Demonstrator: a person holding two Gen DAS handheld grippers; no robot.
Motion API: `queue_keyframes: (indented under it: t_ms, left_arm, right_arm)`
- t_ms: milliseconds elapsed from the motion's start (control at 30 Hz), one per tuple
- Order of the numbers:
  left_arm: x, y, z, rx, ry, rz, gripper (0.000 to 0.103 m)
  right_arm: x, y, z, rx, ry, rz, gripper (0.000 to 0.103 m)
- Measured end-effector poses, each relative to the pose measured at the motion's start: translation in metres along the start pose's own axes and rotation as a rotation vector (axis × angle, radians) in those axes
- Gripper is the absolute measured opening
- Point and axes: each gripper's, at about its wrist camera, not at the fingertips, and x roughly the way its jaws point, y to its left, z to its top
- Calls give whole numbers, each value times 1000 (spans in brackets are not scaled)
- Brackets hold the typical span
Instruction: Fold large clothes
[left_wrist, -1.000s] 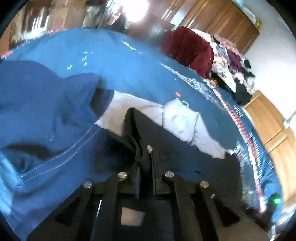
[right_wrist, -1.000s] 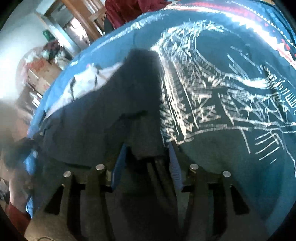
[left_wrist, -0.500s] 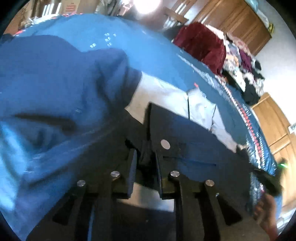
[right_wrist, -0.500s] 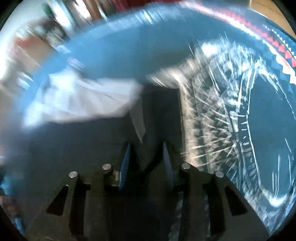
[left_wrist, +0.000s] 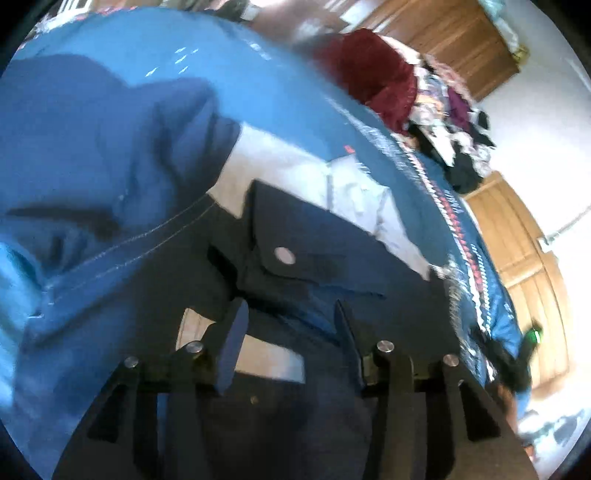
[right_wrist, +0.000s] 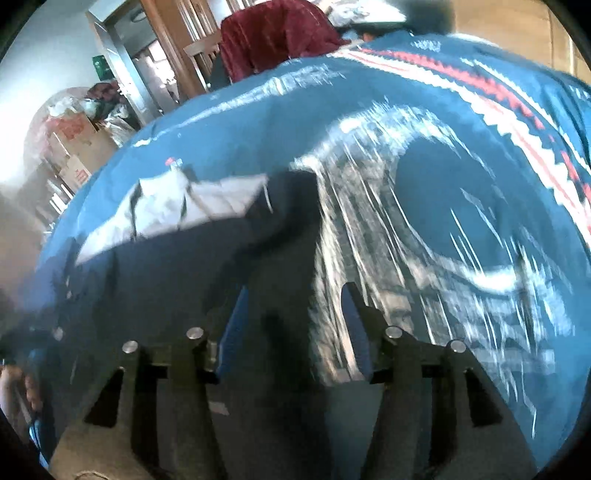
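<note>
We see both our left gripper (left_wrist: 286, 325) and right gripper (right_wrist: 293, 314) spread wide and holding nothing, the dark garment (left_wrist: 332, 251) lying directly under and ahead of both on the blue patterned blanket (right_wrist: 461, 206), its length running between them.

Both wrist cameras sit low and close over the dark garment (left_wrist: 332, 266), facing across the blue bedspread (right_wrist: 258, 122); both catch the maroon cloth (left_wrist: 369, 70) beyond.
</note>
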Motion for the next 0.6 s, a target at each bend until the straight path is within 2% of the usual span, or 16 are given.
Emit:
queue_keyframes:
  t_ms: [67, 167, 200, 233, 267, 300, 400, 433, 500, 533, 567, 600]
  left_arm:
    - [10, 0, 3, -11, 2, 45, 49]
    - [20, -9, 4, 4, -14, 74, 48]
    - [24, -11, 6, 8, -23, 87, 40]
    - [28, -12, 7, 9, -29, 101, 17]
    - [30, -12, 10, -4, -30, 92, 7]
    - [27, -13, 11, -9, -48, 79, 7]
    - [-3, -38, 10, 93, -159, 100, 6]
    - [-8, -37, 11, 100, -175, 101, 6]
    - [0, -25, 11, 93, -150, 128, 6]
    - [19, -19, 10, 113, -77, 164, 6]
    - [29, -13, 9, 110, -36, 180, 6]
    - [31, -7, 7, 94, -40, 163, 7]
  right_arm:
    - [-3, -7, -11, 14, 12, 3, 52]
    - [4, -7, -24, 25, 44, 14, 52]
    - [7, -6, -27, 24, 53, 14, 52]
    - [8, -5, -29, 21, 51, 11, 52]
    - [6, -3, -31, 18, 43, 5, 51]
    - [-3, -3, -31, 20, 20, 9, 51]
    - [-23, -1, -29, -1, -58, -6, 48]
    - [-21, 0, -29, -7, -52, -4, 43]
    - [0, 3, -33, -44, 37, -11, 35]
    - [10, 4, -34, -52, 86, -20, 32]
    - [15, 4, -34, -50, 115, -21, 32]
    - [12, 6, -30, -44, 112, -16, 32]
